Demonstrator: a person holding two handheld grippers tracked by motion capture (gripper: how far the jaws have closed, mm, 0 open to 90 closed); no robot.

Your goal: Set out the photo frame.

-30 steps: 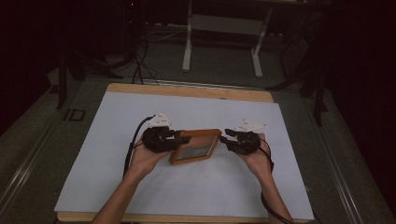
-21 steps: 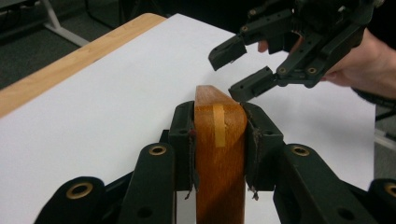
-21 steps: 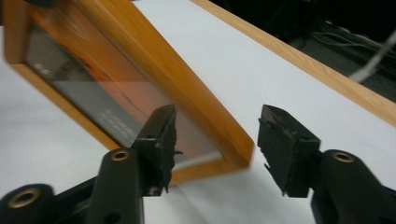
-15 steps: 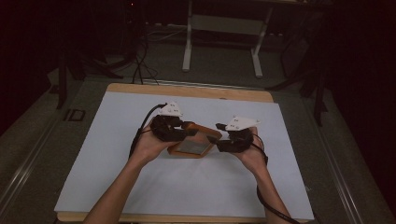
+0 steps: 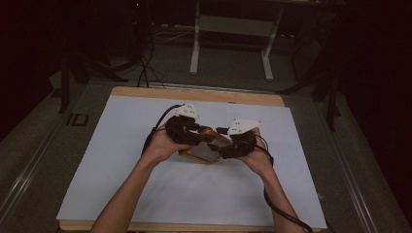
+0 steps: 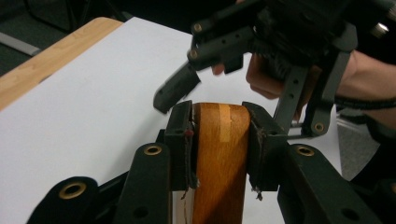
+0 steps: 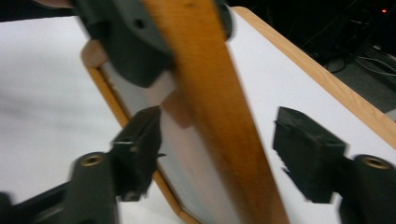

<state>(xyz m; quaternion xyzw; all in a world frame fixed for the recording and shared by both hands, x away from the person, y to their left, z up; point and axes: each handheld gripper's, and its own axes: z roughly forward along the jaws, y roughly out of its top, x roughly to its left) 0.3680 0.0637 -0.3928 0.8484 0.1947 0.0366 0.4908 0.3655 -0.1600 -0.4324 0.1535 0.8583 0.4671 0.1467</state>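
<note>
White sheet (image 5: 194,189) on wooden table (image 5: 194,93), metal stand (image 5: 231,24), floor cables (image 5: 143,63)

On the worktop (image 5: 145,92) lies a sheet (image 5: 121,160) that covers nearly all of it, leaving a strip of bare board at 12 o'clock. A frame (image 5: 204,151) is held tilted above the middle of the sheet. The left claw (image 5: 206,137) sits at the frame's 10 o'clock corner, with the frame's edge between its jaws. The right claw (image 5: 217,150) sits at the frame's 3 o'clock side, its jaws on either side of the edge and apart from it. Beyond the worktop, at 12 o'clock, a stand (image 5: 231,29) rests on the floor.
</note>
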